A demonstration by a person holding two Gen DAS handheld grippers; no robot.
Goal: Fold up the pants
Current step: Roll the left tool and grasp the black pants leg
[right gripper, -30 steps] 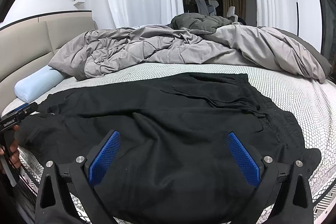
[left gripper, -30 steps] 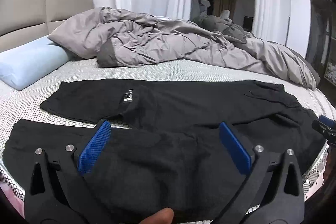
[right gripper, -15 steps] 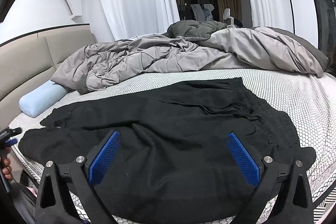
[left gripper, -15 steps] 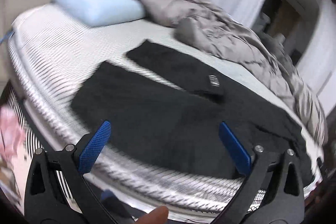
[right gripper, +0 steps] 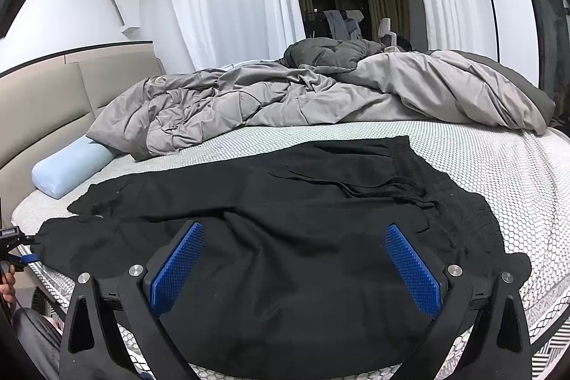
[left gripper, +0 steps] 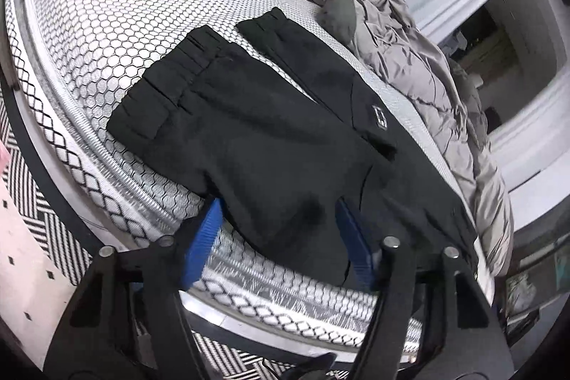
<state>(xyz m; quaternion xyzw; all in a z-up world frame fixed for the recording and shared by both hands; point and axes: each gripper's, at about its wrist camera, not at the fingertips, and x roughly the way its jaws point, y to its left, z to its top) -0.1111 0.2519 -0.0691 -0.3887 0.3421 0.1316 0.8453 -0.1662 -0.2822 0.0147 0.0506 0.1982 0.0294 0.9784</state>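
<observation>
Black pants [right gripper: 302, 230] lie spread flat across the near side of the bed, waistband to the right, legs to the left. In the left wrist view the two legs [left gripper: 256, 130] lie side by side with their cuffs at the far end; a small white label [left gripper: 380, 114] shows on the far leg. My left gripper [left gripper: 281, 237] is open, its jaws either side of the near leg's edge at the mattress rim. My right gripper [right gripper: 295, 259] is open and empty above the pants' seat area. The left gripper's tip also shows in the right wrist view [right gripper: 12, 237].
A crumpled grey duvet [right gripper: 302, 95] covers the far half of the bed. A light blue pillow [right gripper: 67, 170] lies by the beige headboard [right gripper: 53, 102]. The honeycomb-patterned mattress [left gripper: 107, 6] drops to a black-and-white patterned floor [left gripper: 42, 202] at the near left.
My left gripper has swung left and tilted down toward the leg end of the pants, and its jaws have narrowed somewhat. My right gripper has risen slightly and stayed open.
</observation>
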